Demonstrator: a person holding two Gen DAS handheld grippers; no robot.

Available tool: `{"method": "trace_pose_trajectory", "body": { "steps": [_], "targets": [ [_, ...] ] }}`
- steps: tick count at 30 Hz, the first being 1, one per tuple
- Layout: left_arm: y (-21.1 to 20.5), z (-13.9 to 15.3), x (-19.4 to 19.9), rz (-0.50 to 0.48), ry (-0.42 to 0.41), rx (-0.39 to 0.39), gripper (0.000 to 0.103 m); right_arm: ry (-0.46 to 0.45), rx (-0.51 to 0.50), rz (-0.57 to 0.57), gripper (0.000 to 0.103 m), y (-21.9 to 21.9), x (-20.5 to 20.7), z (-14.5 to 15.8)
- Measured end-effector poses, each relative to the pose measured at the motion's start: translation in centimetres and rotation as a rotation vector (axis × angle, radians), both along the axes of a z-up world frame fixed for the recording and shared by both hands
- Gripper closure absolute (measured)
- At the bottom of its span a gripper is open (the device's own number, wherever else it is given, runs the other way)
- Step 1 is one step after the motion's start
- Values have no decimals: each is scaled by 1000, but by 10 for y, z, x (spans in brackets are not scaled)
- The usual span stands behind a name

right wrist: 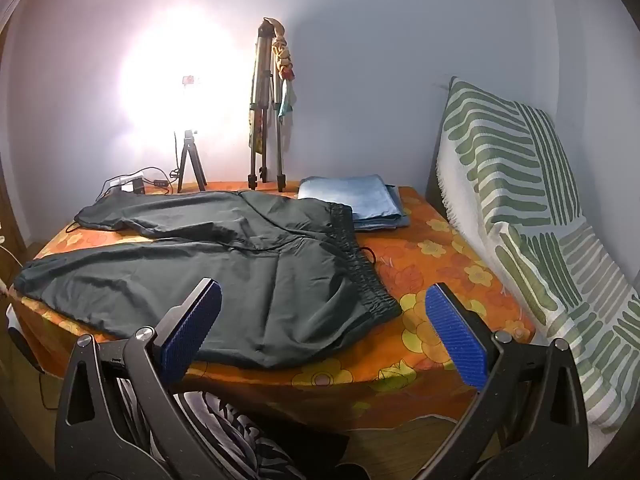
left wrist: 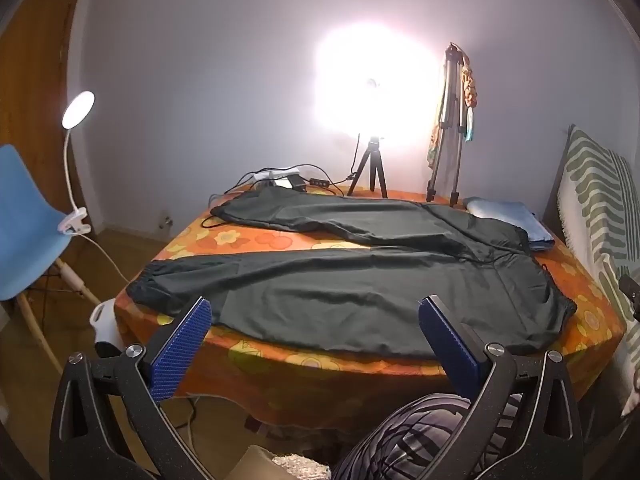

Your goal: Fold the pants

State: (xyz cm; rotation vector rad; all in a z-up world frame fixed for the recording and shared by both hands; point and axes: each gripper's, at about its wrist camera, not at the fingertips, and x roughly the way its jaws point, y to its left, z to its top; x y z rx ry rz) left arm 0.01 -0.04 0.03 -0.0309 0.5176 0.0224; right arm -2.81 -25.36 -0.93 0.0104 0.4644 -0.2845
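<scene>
Dark green pants point(left wrist: 352, 280) lie spread flat on a table with an orange flowered cloth point(left wrist: 248, 236), legs to the left and the elastic waistband point(right wrist: 362, 264) to the right. The near leg runs along the table's front edge. My left gripper point(left wrist: 314, 312) hovers open before the near leg, its blue pads wide apart with nothing between them. My right gripper point(right wrist: 322, 298) is open too, in front of the waistband corner and above the table's front edge, touching nothing.
Folded blue cloth point(right wrist: 354, 200) lies at the back right beside the waistband. A bright lamp on a small tripod point(left wrist: 370, 168), a taller folded tripod point(right wrist: 266, 128), a power strip with cables point(left wrist: 280, 178) stand at the back. Blue chair point(left wrist: 28, 220) left, striped cushion point(right wrist: 520, 200) right.
</scene>
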Motion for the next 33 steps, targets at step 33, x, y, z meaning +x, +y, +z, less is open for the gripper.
{"method": "trace_pose_trajectory", "body": {
  "steps": [33],
  "targets": [
    [-3,4,0,8,-18,-14,0,9,15,2,0,-1,1,-4]
  ]
}}
